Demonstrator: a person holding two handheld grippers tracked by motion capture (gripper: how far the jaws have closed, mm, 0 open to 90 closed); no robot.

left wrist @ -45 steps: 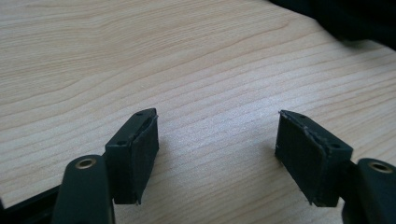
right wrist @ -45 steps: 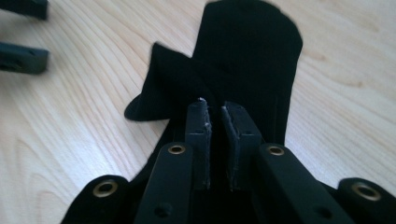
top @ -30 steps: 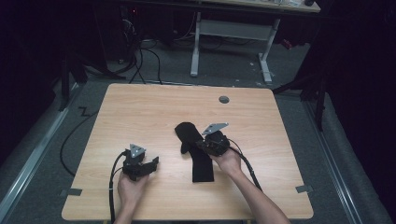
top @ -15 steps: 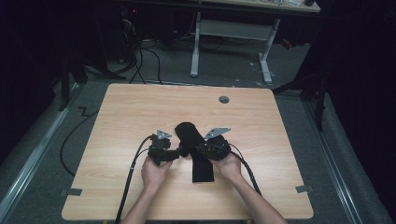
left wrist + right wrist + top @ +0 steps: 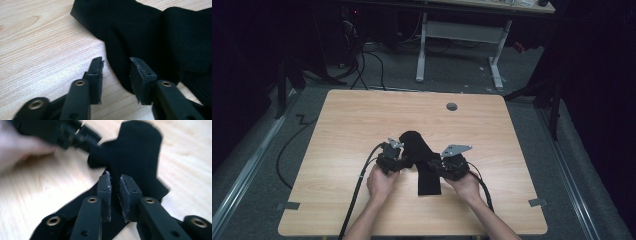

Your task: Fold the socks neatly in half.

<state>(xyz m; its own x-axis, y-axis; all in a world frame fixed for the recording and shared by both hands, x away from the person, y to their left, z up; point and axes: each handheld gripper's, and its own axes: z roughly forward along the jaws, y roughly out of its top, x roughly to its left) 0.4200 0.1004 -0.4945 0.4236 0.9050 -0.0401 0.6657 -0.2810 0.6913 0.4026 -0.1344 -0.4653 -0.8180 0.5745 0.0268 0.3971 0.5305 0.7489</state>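
Grabbing the soft black cloth sock (image 5: 419,162) with both claws looks like the job right now. The sock lies flat near the middle of the light wooden table (image 5: 347,125), bent like an L.

The left claw (image 5: 115,67) has just been closing. Its jaws stand a little apart around the sock's edge, not squeezing it yet. It should slide in a bit more, so it bites cloth and not table.

The right claw (image 5: 114,178) has just been closing too. Its jaws are almost together, right over the sock's middle. I cannot tell if cloth is caught between them. It should hold steady while the left one bites.

The right gripper view is blurry. From above, the hands cover the claw tips. The sock is so dark that its folds hardly show.
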